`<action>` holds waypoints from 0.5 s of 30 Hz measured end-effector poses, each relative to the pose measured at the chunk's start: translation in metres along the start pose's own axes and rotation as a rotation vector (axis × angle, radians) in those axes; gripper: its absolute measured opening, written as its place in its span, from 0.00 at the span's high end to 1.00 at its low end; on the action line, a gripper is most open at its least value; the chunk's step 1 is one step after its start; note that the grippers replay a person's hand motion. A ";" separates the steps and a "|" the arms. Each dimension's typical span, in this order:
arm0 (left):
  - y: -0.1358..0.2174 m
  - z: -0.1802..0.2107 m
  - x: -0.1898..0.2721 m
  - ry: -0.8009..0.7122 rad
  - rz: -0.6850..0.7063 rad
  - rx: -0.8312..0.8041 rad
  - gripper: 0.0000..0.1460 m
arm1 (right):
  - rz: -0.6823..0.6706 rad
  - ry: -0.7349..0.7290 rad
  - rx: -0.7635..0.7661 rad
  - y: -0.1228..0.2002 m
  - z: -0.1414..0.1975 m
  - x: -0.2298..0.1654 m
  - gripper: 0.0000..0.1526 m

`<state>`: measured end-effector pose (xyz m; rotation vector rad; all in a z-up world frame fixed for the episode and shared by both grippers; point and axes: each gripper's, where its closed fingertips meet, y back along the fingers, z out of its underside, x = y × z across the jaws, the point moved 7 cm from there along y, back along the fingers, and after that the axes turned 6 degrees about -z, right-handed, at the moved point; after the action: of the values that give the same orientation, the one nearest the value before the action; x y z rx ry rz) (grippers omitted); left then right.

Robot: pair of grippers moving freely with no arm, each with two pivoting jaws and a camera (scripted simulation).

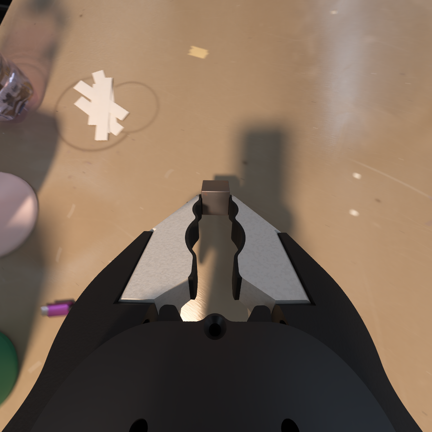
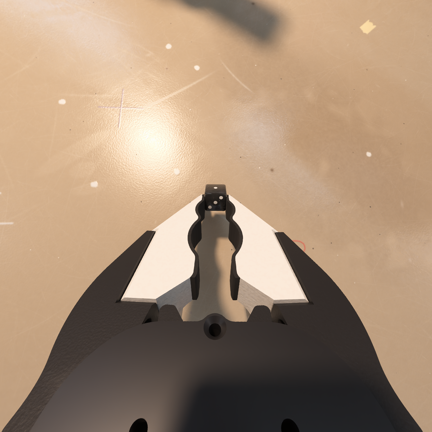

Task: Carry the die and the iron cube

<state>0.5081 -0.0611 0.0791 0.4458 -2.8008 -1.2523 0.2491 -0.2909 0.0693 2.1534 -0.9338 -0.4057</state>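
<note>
Tan scuffed tabletop point(image 1: 304, 93), white specks. Iron cube point(image 1: 215, 198) pinched at the tips of the left gripper point(image 1: 215, 205), jaws clamped on its sides; its shadow falls on the table just behind. Left of the cube: white tape cross point(image 1: 100, 106) inside pencil rings, pink object point(image 1: 14, 212), purple tube point(image 1: 58, 308), green disc point(image 1: 7, 367). Die point(image 2: 215, 198), black with white pips, clenched at the tips of the right gripper point(image 2: 215, 203).

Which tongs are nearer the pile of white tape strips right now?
Left. The left tongs, shut on the iron cube, have the white tape strips ahead to their left. The right tongs show no strips in their view.
</note>
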 end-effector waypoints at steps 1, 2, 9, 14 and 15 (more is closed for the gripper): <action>0.010 0.005 0.012 -0.006 0.000 0.014 0.85 | 0.001 0.006 -0.003 0.001 0.001 -0.001 0.89; 0.020 0.009 0.026 -0.023 -0.005 0.019 0.85 | 0.002 0.014 -0.001 0.002 0.001 -0.002 0.89; 0.092 0.030 0.115 -0.197 -0.109 0.109 0.85 | -0.006 0.176 -0.038 0.004 -0.008 -0.031 0.89; 0.137 0.016 0.169 -0.208 0.064 0.362 0.85 | -0.025 0.313 -0.123 -0.006 -0.023 -0.064 0.89; 0.142 0.017 0.179 -0.240 0.091 0.382 0.85 | -0.040 0.319 -0.133 -0.008 -0.025 -0.068 0.89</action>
<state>0.2995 -0.0091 0.1580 0.1845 -3.2323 -0.7980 0.2196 -0.2247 0.0802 2.0409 -0.6667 -0.1318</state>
